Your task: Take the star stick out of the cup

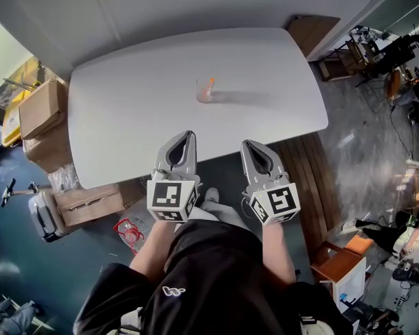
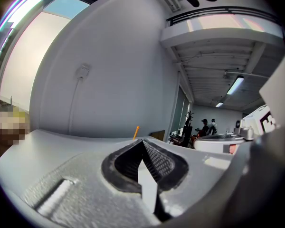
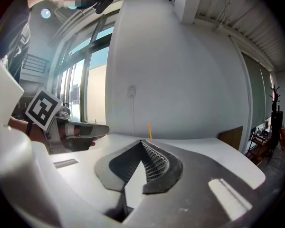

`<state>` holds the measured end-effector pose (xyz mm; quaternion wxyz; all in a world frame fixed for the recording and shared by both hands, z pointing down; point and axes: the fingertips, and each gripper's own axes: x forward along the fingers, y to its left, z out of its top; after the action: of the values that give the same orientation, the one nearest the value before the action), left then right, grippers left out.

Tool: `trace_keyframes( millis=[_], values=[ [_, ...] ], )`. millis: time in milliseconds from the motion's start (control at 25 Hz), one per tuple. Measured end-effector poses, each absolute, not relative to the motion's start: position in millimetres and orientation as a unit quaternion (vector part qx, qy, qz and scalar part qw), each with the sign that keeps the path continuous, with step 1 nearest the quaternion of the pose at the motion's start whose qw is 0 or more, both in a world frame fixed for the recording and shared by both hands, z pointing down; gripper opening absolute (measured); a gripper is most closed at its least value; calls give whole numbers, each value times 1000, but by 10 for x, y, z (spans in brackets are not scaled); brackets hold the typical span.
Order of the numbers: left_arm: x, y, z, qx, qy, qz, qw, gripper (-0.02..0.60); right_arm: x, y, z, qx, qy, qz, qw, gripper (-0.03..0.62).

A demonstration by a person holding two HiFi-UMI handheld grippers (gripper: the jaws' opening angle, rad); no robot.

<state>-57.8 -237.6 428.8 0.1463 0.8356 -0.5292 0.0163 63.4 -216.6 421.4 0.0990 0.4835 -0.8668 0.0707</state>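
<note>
Right now nothing has been touched. The clear cup stands near the middle of the white table, well ahead of both grippers, with the orange star stick leaning out of its rim. The left gripper and the right gripper hover over the table's near edge, each with its jaws closed tip to tip on nothing. Both gripper views show only the top of the stick poking above the closed tips. To my eye the reach comes first. One gripper should part its jaws well before arriving, then pinch the stick high, above the rim, and lift straight up. The cup looks light, so the other gripper could steady it rather than risk dragging or tipping it.
</note>
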Motion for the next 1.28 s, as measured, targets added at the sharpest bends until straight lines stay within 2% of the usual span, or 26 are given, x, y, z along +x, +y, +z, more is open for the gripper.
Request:
trace_keyframes(
  millis=[400,560,1040,1280],
  values=[
    [-509,-2601,4235,843,-521,8,131,6,690,-2247,4302,482,-866,82,106,2],
    [-482,-2715,4238,847,-517,4,122,34,680,-2279,4366,480,-866,87,110,2],
    [-365,-2940,4452,854,-508,48,99,35,715,-2339,4440,474,-868,93,116,2],
    [-302,-3136,4526,859,-500,50,96,64,772,-2412,4468,477,-866,94,120,2]
  ],
)
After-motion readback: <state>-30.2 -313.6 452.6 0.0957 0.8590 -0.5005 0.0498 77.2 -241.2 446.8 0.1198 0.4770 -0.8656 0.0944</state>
